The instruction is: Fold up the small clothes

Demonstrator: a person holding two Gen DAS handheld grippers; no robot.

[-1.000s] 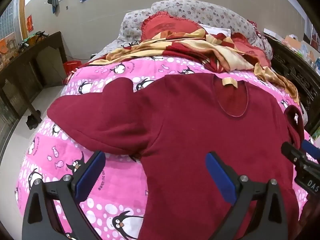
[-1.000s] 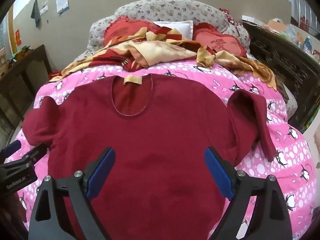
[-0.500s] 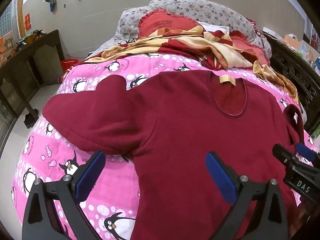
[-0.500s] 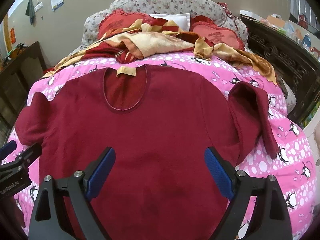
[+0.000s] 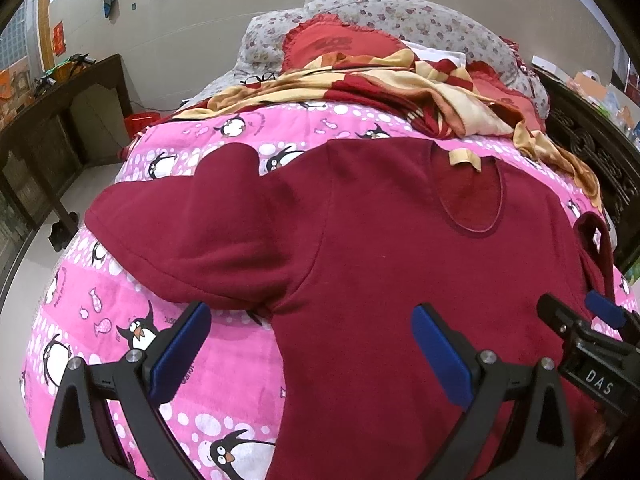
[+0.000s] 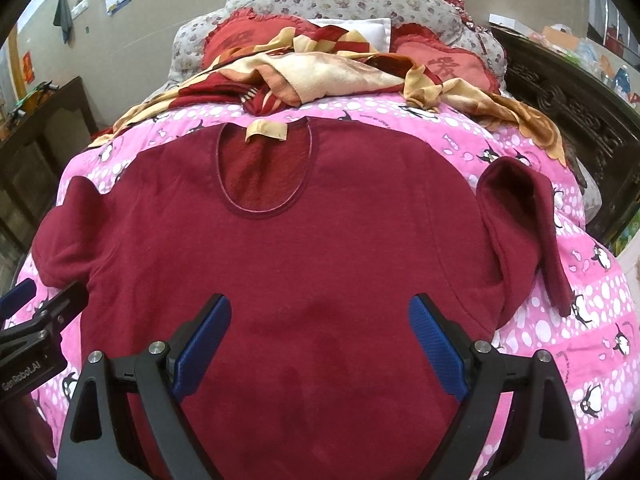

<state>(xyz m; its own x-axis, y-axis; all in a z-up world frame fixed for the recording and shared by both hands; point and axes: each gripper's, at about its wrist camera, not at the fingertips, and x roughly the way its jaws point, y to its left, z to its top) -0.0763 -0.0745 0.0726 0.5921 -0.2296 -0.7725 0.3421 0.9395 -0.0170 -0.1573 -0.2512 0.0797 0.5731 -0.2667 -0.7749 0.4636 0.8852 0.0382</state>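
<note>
A dark red long-sleeved top [image 5: 400, 264] [image 6: 320, 248] lies spread face up on a pink penguin-print blanket [image 5: 100, 320] [image 6: 592, 320], neck hole toward the pillows. Its left sleeve [image 5: 192, 232] is doubled over on the blanket; its right sleeve [image 6: 520, 216] is folded back too. My left gripper [image 5: 310, 332] hovers open above the left armpit and side seam, holding nothing. My right gripper [image 6: 320, 320] hovers open above the lower chest of the top, also with nothing between its blue pads. Each gripper shows at the edge of the other's view.
A crumpled red and yellow blanket [image 6: 340, 68] and red pillows [image 5: 340, 40] lie past the collar near the headboard. Dark carved wooden bed frame [image 6: 580, 112] runs along the right. A dark wooden table [image 5: 48, 120] and bare floor lie left of the bed.
Both grippers have drifted forward and slightly left over the top, so the garment sits a little lower and larger in view. Both stay open; the top has not moved.
</note>
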